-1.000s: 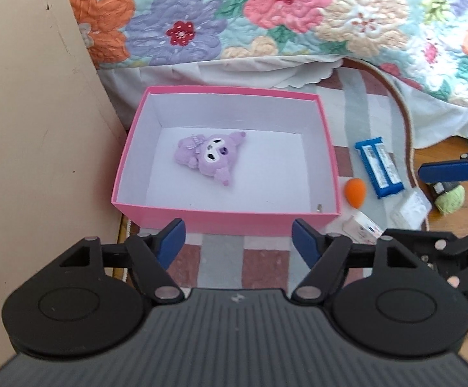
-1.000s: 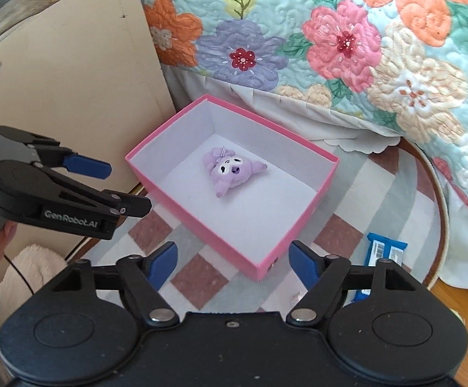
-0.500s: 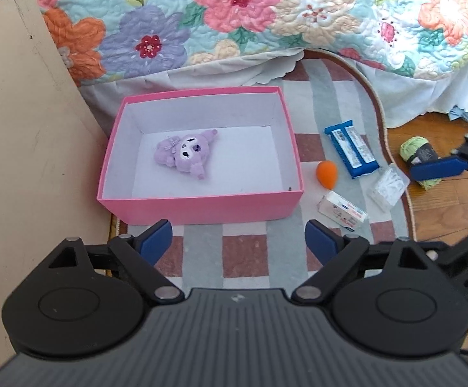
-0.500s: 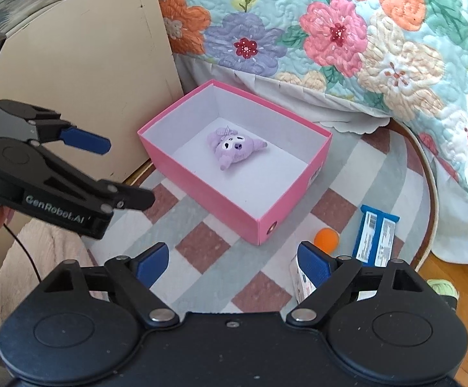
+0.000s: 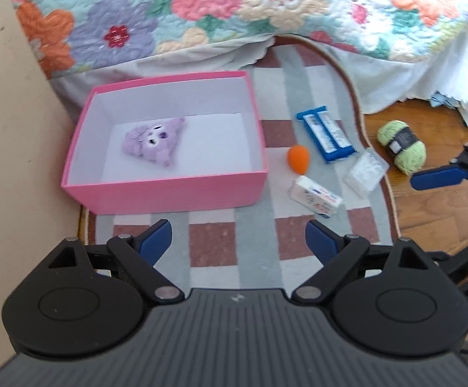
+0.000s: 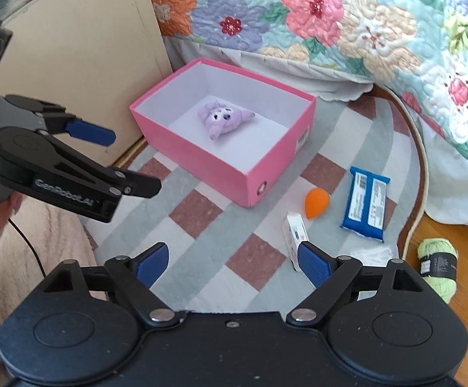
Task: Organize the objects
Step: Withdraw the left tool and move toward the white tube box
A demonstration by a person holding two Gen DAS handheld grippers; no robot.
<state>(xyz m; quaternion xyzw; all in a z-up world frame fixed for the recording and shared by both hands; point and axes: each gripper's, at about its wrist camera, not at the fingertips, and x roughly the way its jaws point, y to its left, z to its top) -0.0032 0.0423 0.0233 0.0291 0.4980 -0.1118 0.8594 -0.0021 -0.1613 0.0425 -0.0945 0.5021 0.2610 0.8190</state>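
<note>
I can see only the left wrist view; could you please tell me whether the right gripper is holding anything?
Observer: No, the right gripper is open, with nothing between its fingers.
Operator: Thanks. Is there anything on the pink box's outer walls that I can't see?
Observer: Yes, the pink box has a small label on the short wall facing the blue packet.
Operator: And what is beneath my left gripper?
Observer: The left gripper hangs over a pale fluffy cloth beside the rug.
</note>
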